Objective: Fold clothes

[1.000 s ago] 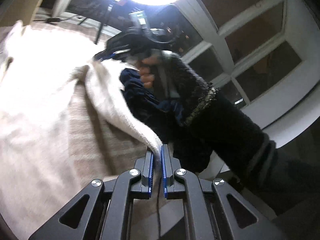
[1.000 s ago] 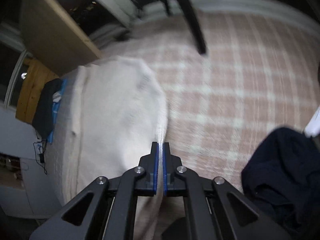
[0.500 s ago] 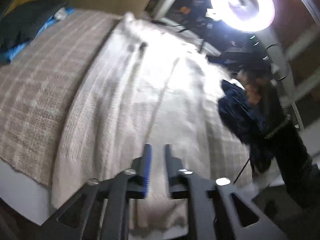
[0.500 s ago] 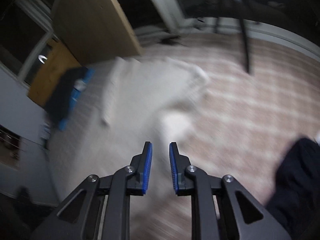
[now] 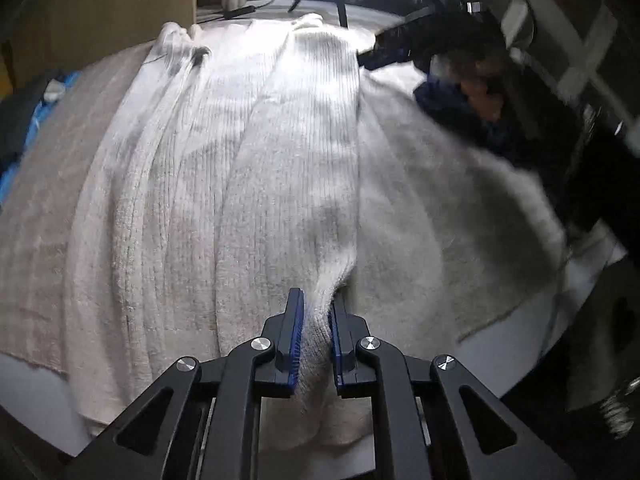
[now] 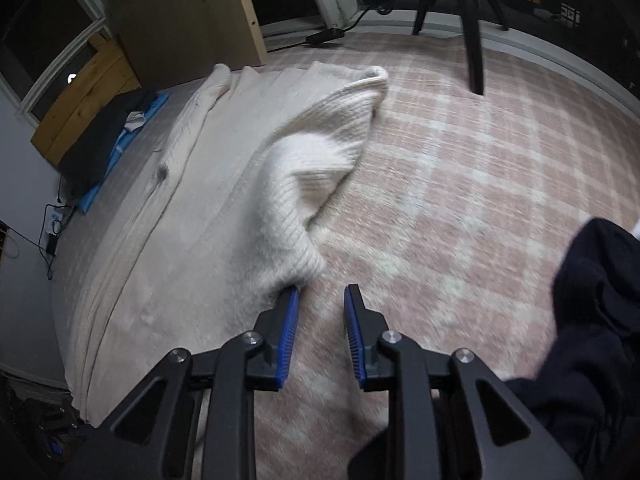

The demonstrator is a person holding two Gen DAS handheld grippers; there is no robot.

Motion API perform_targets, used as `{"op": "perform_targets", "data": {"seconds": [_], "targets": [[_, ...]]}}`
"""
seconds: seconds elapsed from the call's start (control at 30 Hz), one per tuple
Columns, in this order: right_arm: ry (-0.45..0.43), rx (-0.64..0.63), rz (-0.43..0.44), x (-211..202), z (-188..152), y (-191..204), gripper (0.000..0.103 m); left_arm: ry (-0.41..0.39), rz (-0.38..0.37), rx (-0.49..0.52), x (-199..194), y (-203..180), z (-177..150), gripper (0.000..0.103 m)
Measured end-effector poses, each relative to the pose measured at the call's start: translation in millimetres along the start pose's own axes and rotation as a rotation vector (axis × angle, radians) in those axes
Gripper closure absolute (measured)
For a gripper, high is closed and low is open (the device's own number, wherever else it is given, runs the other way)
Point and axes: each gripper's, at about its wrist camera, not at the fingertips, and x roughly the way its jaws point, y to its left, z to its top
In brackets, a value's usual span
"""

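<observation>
Cream ribbed-knit sweater (image 5: 248,168) lies spread lengthwise over a pink plaid blanket (image 6: 460,168), one edge doubled back in a raised flap at centre frame of the right view. Folding it well likely means carrying that edge evenly so the ribs stay straight and no crease bunches. Left claw (image 5: 316,320), partly spread, has knit bunched between its pads at bottom centre; right claw (image 6: 322,304) gapes empty, its left pad touching the flap.

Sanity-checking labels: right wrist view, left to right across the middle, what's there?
dark clothes on a blue mat → cream ribbed sweater → pink plaid blanket → navy garment
</observation>
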Motion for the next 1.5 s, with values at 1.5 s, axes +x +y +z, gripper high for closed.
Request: {"op": "perform_targets", "data": {"seconds": [1.5], "targets": [[0.009, 0.244, 0.175, 2.7, 20.4, -10.2, 0.095, 0.034, -0.147, -0.106, -25.3, 1.1, -17.0, 0.100]]}}
